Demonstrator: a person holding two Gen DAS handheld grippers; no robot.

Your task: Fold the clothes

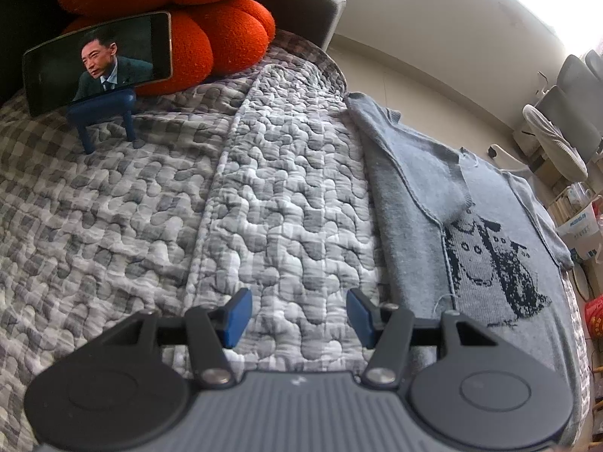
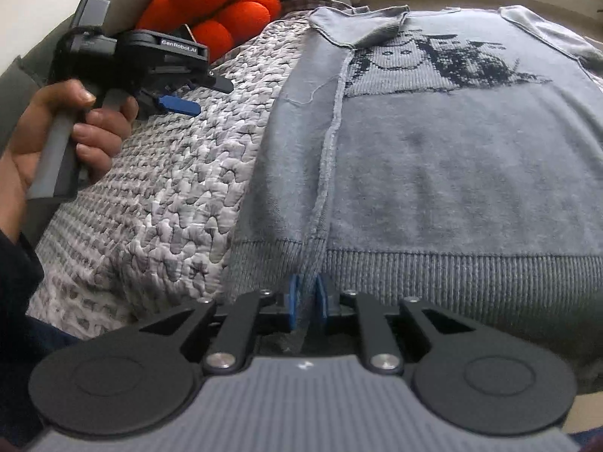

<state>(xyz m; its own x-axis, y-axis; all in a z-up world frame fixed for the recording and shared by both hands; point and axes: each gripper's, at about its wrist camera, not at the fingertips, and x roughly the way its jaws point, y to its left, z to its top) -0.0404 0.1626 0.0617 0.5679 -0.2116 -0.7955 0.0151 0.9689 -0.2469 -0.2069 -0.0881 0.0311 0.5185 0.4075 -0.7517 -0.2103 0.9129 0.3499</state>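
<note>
Grey sweater [image 2: 452, 158] (dark knitted figure on chest): flat on quilted checked bedspread [image 2: 158, 196].
Right gripper [image 2: 307, 307]: fingers narrowly parted, a fold of the ribbed hem between the blue pads; whether they press it, cannot tell.
Left gripper [image 1: 296, 318]: fingers apart, empty, above bedspread; sweater just right of its fingers.

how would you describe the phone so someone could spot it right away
On the grey checked quilt, look toward the orange cushion. The phone leans against it on a small blue stand, its screen lit with a video, unlike anything nearby.
</note>
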